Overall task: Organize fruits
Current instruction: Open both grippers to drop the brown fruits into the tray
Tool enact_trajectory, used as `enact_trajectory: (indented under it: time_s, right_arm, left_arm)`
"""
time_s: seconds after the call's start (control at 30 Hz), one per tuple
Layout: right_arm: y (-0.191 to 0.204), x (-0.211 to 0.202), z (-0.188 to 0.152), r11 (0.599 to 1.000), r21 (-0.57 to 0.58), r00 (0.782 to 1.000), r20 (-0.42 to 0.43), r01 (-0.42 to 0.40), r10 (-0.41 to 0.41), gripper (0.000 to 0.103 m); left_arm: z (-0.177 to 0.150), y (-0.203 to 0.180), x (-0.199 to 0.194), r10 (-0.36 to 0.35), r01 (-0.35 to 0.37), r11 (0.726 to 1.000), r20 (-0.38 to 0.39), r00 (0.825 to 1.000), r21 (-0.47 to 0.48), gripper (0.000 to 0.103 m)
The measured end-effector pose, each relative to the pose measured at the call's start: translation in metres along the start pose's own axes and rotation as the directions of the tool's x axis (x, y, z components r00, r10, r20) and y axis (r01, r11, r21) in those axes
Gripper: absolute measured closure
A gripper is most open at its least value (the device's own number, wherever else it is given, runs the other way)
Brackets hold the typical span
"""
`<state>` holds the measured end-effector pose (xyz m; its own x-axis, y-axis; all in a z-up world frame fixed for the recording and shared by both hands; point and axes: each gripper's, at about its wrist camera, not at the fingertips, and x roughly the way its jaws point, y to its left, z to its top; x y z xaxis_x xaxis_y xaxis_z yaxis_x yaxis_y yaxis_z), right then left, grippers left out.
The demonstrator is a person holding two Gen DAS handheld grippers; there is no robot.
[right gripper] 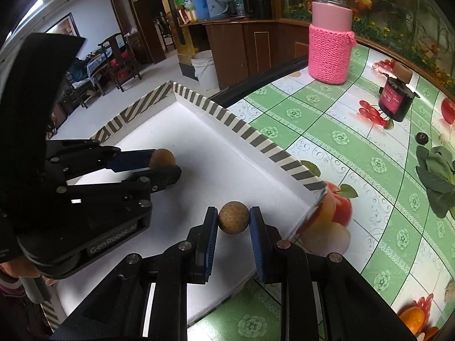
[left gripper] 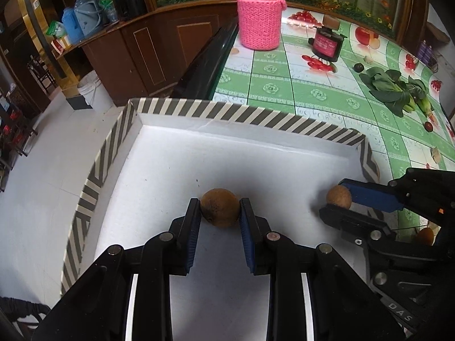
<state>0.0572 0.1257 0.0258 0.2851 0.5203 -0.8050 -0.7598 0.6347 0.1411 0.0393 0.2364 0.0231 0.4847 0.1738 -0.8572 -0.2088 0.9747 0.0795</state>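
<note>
Tongs on the left (left gripper: pixel 219 209) grip one brown fruit (left gripper: pixel 219 208) over the middle of the striped tray (left gripper: pixel 244 116); right tongs (right gripper: pixel 233 218) pinch a second brown fruit (right gripper: pixel 233 217) above the tray's near corner. Beyond the tray, leafy greens (left gripper: pixel 395 91) lie on the bench (left gripper: pixel 312 93).

Matt rough-skinned fruit (left gripper: pixel 219 208), seemingly paper box (left gripper: pixel 244 119), glossy tablecloth (left gripper: pixel 312 93).

Pink knit-sleeved jar (left gripper: pixel 258 14), dark pot (left gripper: pixel 326 44), leafy greens (left gripper: pixel 395 88)
</note>
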Motion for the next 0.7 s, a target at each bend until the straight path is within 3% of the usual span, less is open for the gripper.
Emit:
enact_trajectory:
  time_s: [0.13,0.2,0.23,0.3,0.4,0.53,0.7]
  right_arm:
    - [-0.002,-0.009,-0.003,1.000,0.011,1.000,0.015,-0.017,0.017,0.071]
    - [-0.001,-0.019,-0.005,1.000,0.016,1.000,0.028,-0.007,0.007,0.067]
    - [-0.001,-0.025,-0.007,1.000,0.014,0.999,0.038,-0.008,0.007,0.066]
    - [-0.002,-0.039,-0.013,1.000,0.011,0.998,0.059,-0.004,0.003,0.061]
    - [-0.006,-0.064,-0.025,0.999,0.029,0.993,0.109,0.031,-0.034,0.041]
    - [-0.018,-0.094,-0.043,0.996,0.075,0.984,0.164,0.054,-0.066,0.023]
    - [-0.035,-0.126,-0.072,0.987,0.126,0.974,0.191,0.096,-0.119,0.020]
  left_arm:
    - [-0.001,0.001,-0.001,0.004,-0.004,1.000,-0.002,1.000,-0.015,0.072]
    - [-0.003,0.004,-0.001,0.004,-0.004,0.999,-0.006,1.000,-0.032,0.037]
    - [-0.005,0.006,-0.004,0.001,-0.001,0.999,0.004,1.000,-0.043,0.033]
    - [-0.008,0.006,-0.011,-0.007,0.008,0.999,0.018,1.000,-0.053,0.032]
    - [-0.013,0.003,-0.022,-0.022,0.024,0.998,0.037,0.999,-0.058,0.029]
    - [-0.020,-0.011,-0.037,-0.032,0.035,0.999,0.068,0.997,-0.036,0.028]
    - [-0.031,-0.037,-0.057,-0.089,0.089,0.996,0.088,0.992,0.006,0.028]
